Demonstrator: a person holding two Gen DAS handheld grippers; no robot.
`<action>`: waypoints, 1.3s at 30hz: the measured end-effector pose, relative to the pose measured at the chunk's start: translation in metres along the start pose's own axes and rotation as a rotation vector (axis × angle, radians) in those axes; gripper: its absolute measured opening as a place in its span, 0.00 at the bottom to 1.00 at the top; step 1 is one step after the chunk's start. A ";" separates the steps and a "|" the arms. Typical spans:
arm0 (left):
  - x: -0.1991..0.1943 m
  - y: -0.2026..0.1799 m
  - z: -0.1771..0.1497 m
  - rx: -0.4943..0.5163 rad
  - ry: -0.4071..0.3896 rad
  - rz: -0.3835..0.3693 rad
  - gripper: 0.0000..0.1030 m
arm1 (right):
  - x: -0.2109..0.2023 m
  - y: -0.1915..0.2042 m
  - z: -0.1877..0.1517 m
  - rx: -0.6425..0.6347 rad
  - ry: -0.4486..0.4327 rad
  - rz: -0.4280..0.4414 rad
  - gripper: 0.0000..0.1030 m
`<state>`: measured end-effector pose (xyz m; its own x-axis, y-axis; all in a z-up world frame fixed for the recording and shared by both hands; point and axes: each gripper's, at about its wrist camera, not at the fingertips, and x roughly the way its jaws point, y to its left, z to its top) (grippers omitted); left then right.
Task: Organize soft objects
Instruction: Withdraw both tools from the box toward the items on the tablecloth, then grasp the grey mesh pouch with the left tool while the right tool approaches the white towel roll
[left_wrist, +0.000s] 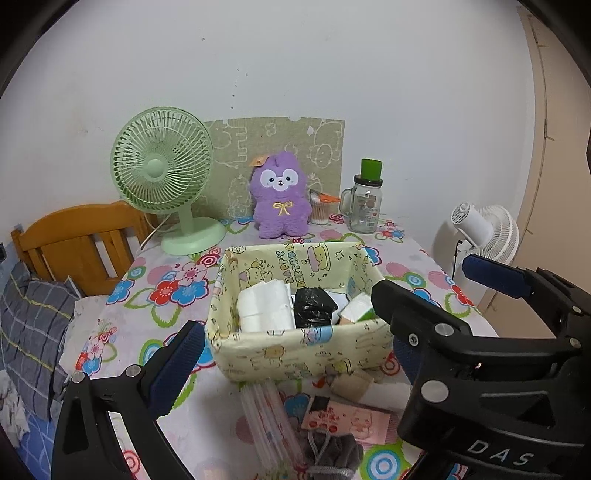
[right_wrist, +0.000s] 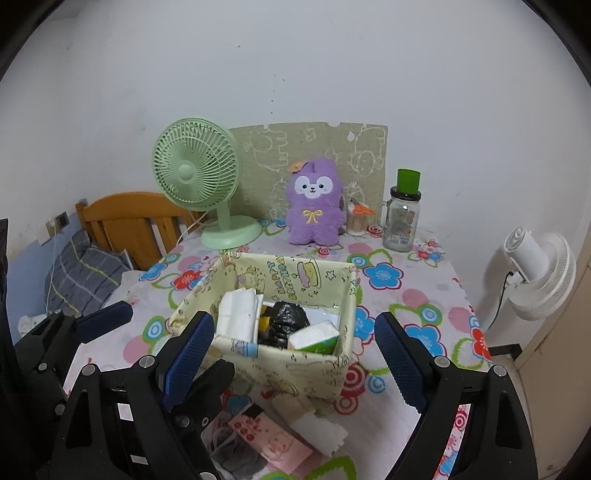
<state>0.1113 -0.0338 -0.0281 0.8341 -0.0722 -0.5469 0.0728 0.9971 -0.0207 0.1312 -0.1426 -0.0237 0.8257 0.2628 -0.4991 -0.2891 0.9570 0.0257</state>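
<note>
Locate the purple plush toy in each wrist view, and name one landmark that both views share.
Left wrist: purple plush toy, upper centre, behind the fabric basket.
Right wrist: purple plush toy, right of centre, by the wall.
Shared landmark: green desk fan, to its left.

Two side-by-side wrist views, angled down, close; shared fabric basket (left_wrist: 295, 350) midtable.

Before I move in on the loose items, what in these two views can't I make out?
- Grey pouch: left wrist view, cut by the bottom edge; hidden in the right wrist view behind the left gripper.
- Basket floor: both views, covered by the white tissue pack and black bag.
- Pink packet print: too small to read.
- Tan roll: partly tucked behind the basket's front wall.
</note>
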 end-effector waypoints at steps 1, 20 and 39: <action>-0.003 -0.001 -0.002 0.001 -0.003 0.003 1.00 | -0.002 0.000 -0.001 -0.001 -0.004 -0.006 0.88; -0.020 -0.019 -0.050 0.026 0.000 -0.010 1.00 | -0.024 -0.002 -0.052 0.000 -0.001 -0.026 0.88; 0.006 -0.027 -0.094 0.022 0.097 -0.020 0.88 | 0.002 -0.008 -0.102 -0.006 0.078 -0.037 0.88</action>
<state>0.0631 -0.0589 -0.1102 0.7756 -0.0886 -0.6249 0.1017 0.9947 -0.0149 0.0858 -0.1620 -0.1133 0.7955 0.2166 -0.5659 -0.2623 0.9650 0.0007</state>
